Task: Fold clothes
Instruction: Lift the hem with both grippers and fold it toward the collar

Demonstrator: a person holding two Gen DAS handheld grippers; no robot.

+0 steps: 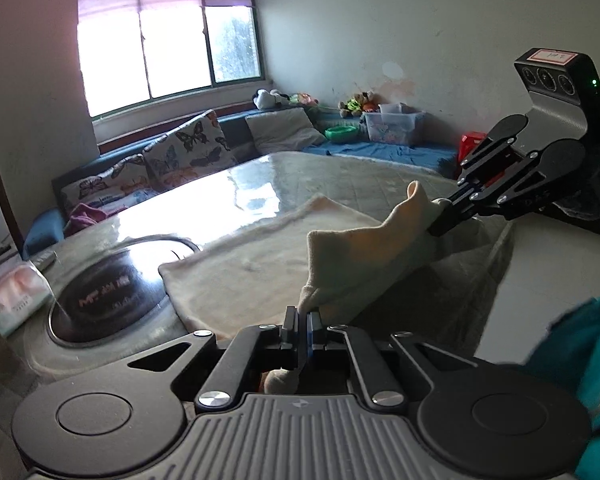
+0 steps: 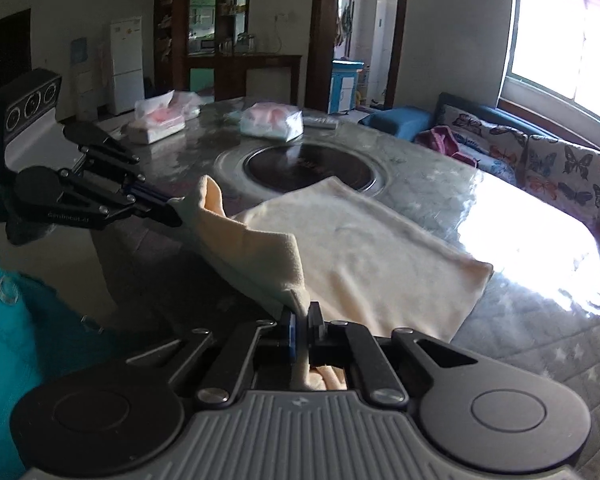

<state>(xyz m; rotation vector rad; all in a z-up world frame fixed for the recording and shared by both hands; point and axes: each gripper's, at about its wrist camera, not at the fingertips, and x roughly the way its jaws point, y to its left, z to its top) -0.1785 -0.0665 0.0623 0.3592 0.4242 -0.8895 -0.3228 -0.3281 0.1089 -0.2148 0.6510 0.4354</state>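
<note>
You are partway through a fold: both of your grippers pinch the near edge of a cream cloth [image 1: 260, 268] and hold it raised off the table [image 1: 260, 176], so the step in hand looks like carrying that edge over to the far side. Going left to right in the left wrist view, a pack of tissues [image 1: 12, 300] sits at the far left, then a round dark hotplate [image 1: 108, 296] set into the table top, with the cloth's left edge lying just beside it, perhaps over its rim. Next comes your left gripper [image 1: 302, 320] at the near middle, its jaws pressed together on one near corner of the cloth, a little fabric bunched behind them. From there the lifted edge runs up and to the right to your right gripper [image 1: 440, 216], which is likewise clamped shut on the other near corner. A teal sleeve [image 1: 588, 344] shows at the far right. The rest of the cloth lies flat on the table beyond both grippers, its far edge well away from them. The next move, as I judge it, calls for carrying both corners forward together, level and evenly apart, laying them on the far edge so the corners meet, and only then letting go. Uneven travel would likely skew the fold.
</note>
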